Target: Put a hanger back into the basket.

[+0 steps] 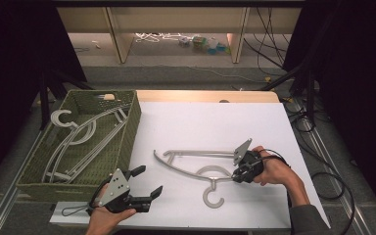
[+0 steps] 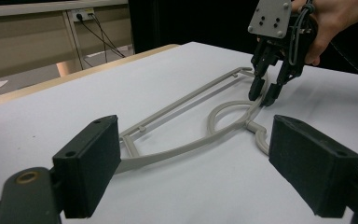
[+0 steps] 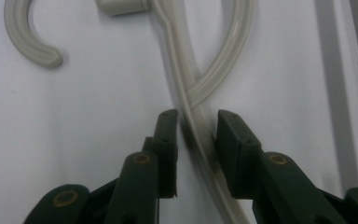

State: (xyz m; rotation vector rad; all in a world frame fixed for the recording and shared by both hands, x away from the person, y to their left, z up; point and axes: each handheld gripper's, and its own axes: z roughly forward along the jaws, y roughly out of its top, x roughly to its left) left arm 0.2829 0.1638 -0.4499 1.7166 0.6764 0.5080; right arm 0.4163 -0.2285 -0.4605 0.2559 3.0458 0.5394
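Note:
A grey plastic hanger (image 1: 191,170) lies flat on the white table top (image 1: 210,117), its hook toward the front edge. My right gripper (image 1: 236,176) points down at the hanger's arm just right of the neck loop. In the right gripper view its jaws (image 3: 196,126) straddle that arm (image 3: 193,107) closely, with a thin gap on each side. My left gripper (image 1: 148,180) hovers open near the front left of the table, with nothing between its pads. From the left gripper view (image 2: 196,140) the hanger (image 2: 186,140) and the right gripper (image 2: 263,95) lie ahead.
A green woven basket (image 1: 133,122) sits at the table's left and holds several more grey hangers (image 1: 78,142). Cables (image 1: 333,181) trail off the right side. A wooden strip (image 1: 205,95) borders the far edge.

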